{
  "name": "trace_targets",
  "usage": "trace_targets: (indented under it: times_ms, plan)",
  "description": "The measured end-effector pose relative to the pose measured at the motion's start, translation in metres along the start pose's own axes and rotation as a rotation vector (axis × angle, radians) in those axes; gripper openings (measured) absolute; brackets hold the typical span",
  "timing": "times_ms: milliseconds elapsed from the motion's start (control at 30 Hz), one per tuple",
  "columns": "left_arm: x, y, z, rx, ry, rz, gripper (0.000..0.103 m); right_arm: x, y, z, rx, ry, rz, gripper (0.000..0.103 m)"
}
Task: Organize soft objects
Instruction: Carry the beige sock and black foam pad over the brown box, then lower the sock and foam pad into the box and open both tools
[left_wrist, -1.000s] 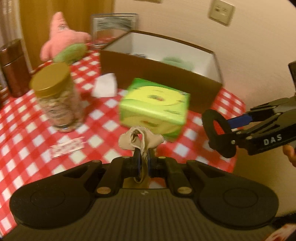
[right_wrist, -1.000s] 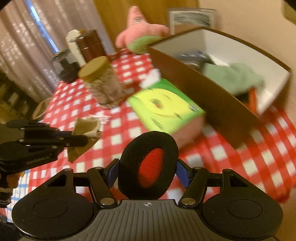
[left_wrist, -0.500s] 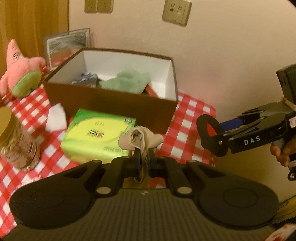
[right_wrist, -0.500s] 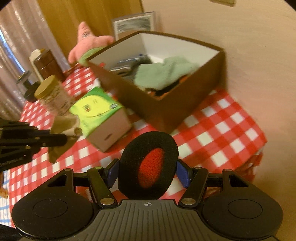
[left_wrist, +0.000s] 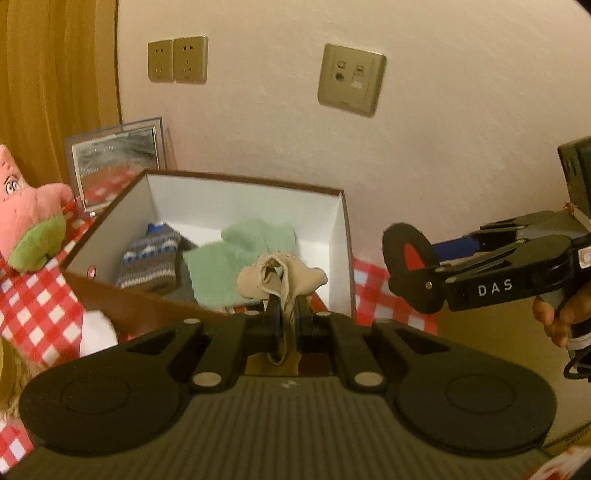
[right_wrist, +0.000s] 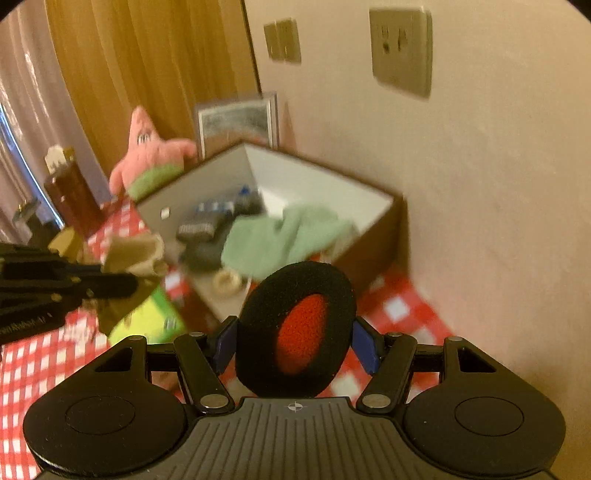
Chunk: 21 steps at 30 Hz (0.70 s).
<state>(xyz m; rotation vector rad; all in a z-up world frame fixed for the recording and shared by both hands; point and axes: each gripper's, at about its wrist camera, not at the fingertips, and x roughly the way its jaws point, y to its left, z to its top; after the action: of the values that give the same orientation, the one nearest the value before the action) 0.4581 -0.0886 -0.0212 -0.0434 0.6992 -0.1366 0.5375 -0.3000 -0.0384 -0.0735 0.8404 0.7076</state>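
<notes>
The left gripper (left_wrist: 287, 314) has its jaws closed almost fully on a limp beige cloth (left_wrist: 282, 275), which bunches above the pads and hangs a little below them. The right gripper (right_wrist: 295, 332) has its jaws set fairly wide and clamped on a round black foam pad with a red centre (right_wrist: 299, 332); in the left view the pad (left_wrist: 408, 258) stands on edge out to the right, with a hand (left_wrist: 563, 314) on the handle.

The move to come, as I judge it, is dropping both things into the box (left_wrist: 343, 236). It lies ahead of and below both pairs of jaws, its long side running across the left view. The cloth sits just at the near wall, over the right part of the opening, so the left hand looks the nearer; the pad hangs beyond the box's right wall, over checked surface (left_wrist: 369, 273), and would need to come leftward.

The box is open-topped, brown outside, white inside. It holds a striped knitted piece (left_wrist: 153, 258) at the left and a pale green fleece (left_wrist: 236, 266) in the middle; the right view adds a small pale ring (right_wrist: 227, 282) near the front, blurred.

Beside the box, a pink plush star (left_wrist: 33, 218) leans at its left; a green carton (right_wrist: 151, 319) lies before it. A framed picture (left_wrist: 116, 162) stands behind, against the wall.
</notes>
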Motion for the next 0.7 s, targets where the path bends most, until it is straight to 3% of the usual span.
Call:
trace_targets:
  times_ms: [267, 700]
  plan:
    - [0.029, 0.010, 0.027, -0.019, 0.000, 0.039, 0.007, 0.021, -0.006, 0.042, -0.031, -0.058, 0.031, 0.064]
    - [0.079, 0.024, 0.040, -0.053, 0.064, 0.088, 0.007, 0.069, -0.020, 0.071, -0.055, -0.039, 0.063, 0.064]
